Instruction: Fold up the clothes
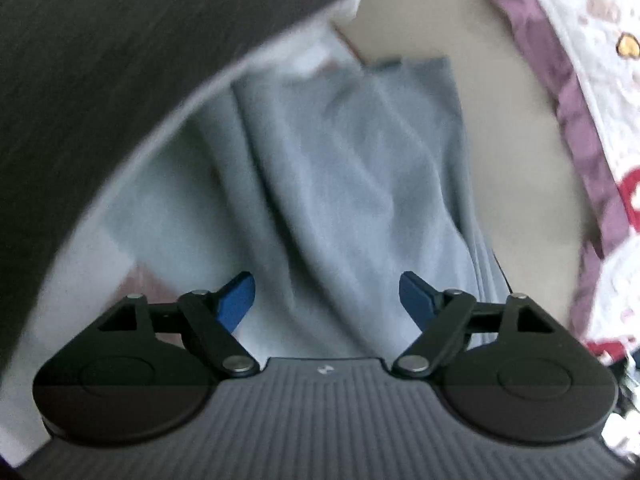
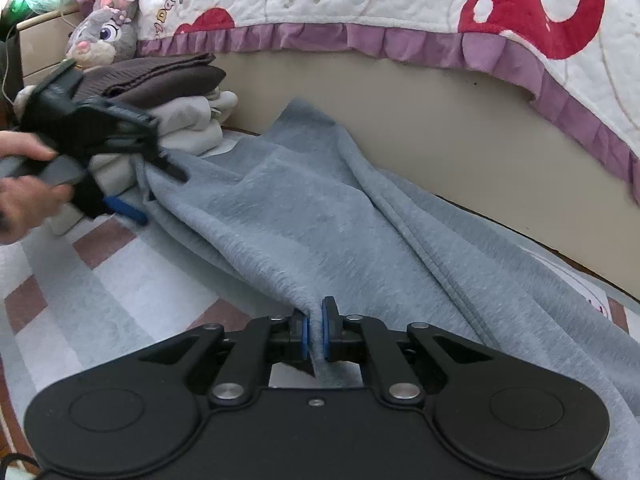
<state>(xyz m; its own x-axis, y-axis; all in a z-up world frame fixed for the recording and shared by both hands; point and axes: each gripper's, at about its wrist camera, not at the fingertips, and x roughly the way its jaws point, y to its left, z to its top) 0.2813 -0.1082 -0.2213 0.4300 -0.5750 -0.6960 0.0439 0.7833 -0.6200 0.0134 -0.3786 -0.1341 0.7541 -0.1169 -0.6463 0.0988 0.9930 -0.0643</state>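
Note:
A grey fleece garment (image 2: 320, 220) lies spread on the striped rug (image 2: 80, 280) along the bed's side. My right gripper (image 2: 316, 336) is shut on a raised fold of its near edge, and the cloth runs up between the blue pads. At the garment's far left corner a hand (image 2: 20, 184) holds my left gripper (image 2: 156, 192), whose jaws stand open around the cloth edge. In the left wrist view the left gripper (image 1: 326, 298) is wide open above the grey garment (image 1: 340, 180), and its blue fingertips (image 1: 236, 296) are not pressing on the cloth.
A stack of folded clothes (image 2: 172, 92), brown on top and pale below, sits just behind the left gripper; its brown top (image 1: 100, 80) fills the left wrist view's upper left. A plush rabbit (image 2: 100, 36) leans behind it. The beige bed base (image 2: 440, 120) and the quilt (image 2: 400, 0) border the far side.

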